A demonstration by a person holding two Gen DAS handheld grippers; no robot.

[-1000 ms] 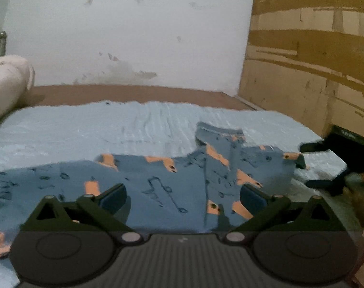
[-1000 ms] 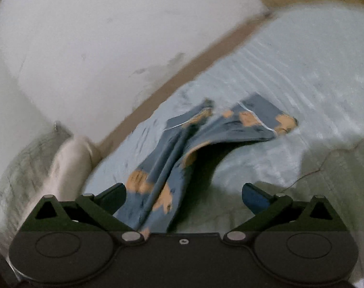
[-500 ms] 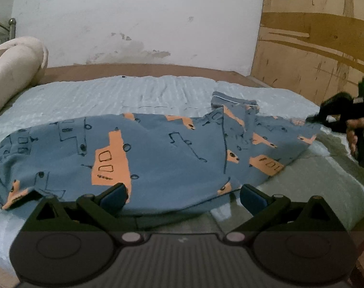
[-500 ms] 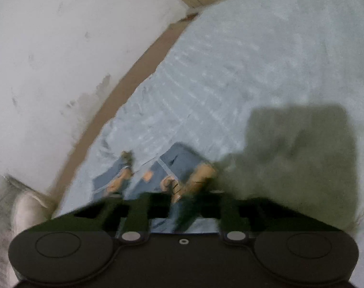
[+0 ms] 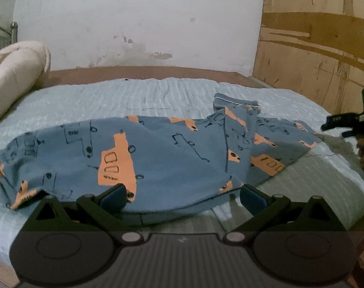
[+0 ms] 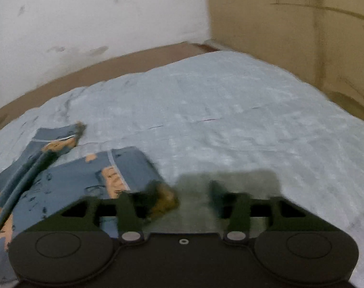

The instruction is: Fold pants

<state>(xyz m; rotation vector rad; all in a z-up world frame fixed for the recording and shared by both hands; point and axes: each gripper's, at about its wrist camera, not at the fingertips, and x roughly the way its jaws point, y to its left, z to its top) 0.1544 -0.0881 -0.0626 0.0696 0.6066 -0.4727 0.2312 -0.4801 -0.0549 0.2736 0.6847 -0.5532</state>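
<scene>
Blue pants point(image 5: 172, 158) with orange truck prints lie spread across the pale blue bed, waistband toward me and leg ends at the right. My left gripper point(image 5: 182, 194) is open, fingers on either side of the pants' near edge, nothing held. In the right wrist view the leg cuffs point(image 6: 86, 175) lie at the left. My right gripper point(image 6: 182, 199) is blurred with its fingers apart, just right of a cuff corner. It also shows in the left wrist view point(image 5: 345, 124) at the right bed edge beside the leg end.
A rolled cream blanket point(image 5: 11, 76) lies at the bed's far left. A white wall stands behind the bed point(image 5: 182, 96) and a wooden panel point(image 5: 321, 48) at the right. The bed's wooden rim runs along the back.
The right gripper shut near the cuff half a second ago and now has its fingers apart, cuff lying on the bed. The left gripper pulled back from the pants, still open.
</scene>
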